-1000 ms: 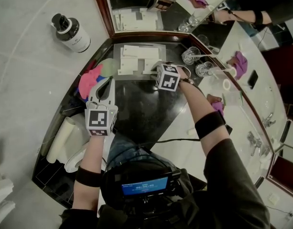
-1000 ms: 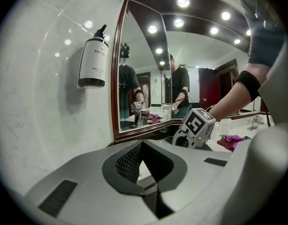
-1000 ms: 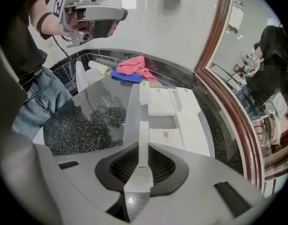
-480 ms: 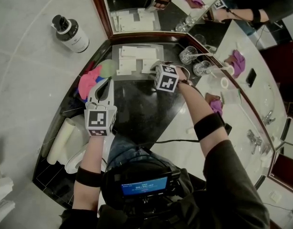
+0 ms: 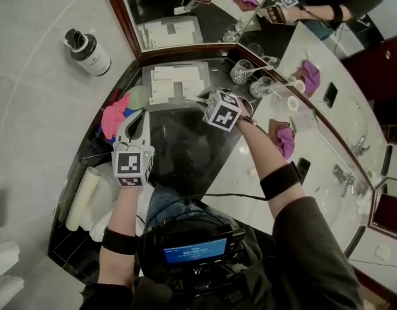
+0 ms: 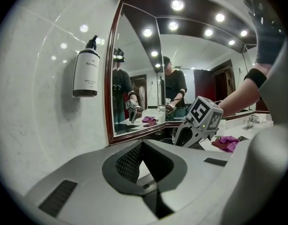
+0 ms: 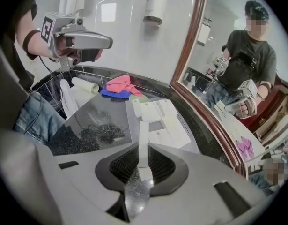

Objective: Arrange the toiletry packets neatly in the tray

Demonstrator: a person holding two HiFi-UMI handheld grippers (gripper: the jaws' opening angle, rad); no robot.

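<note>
A flat grey tray (image 5: 146, 86) lies on the black counter below the mirror, with several white toiletry packets (image 5: 177, 76) laid in it. My right gripper (image 5: 199, 99) hovers just above the tray's near right edge, tilted steeply down. It is shut on a narrow white packet (image 7: 143, 137) that stands on edge between its pads, above the tray (image 7: 131, 125) and the packets (image 7: 165, 118) lying there. My left gripper (image 5: 141, 115) hangs over the counter to the left of the tray, and its jaws (image 6: 143, 146) are shut with nothing between them.
A pink cloth (image 5: 114, 116) on blue and green ones lies left of the tray. Two glasses (image 5: 240, 72) stand at its right. A soap bottle (image 5: 88, 44) hangs on the wall. Rolled white towels (image 5: 82, 196) sit at the near left, and a purple cloth (image 5: 285, 139) at the right.
My right gripper has risen a little from the tray with the narrow packet in it and rolled slightly. The left gripper has stayed where it was.
</note>
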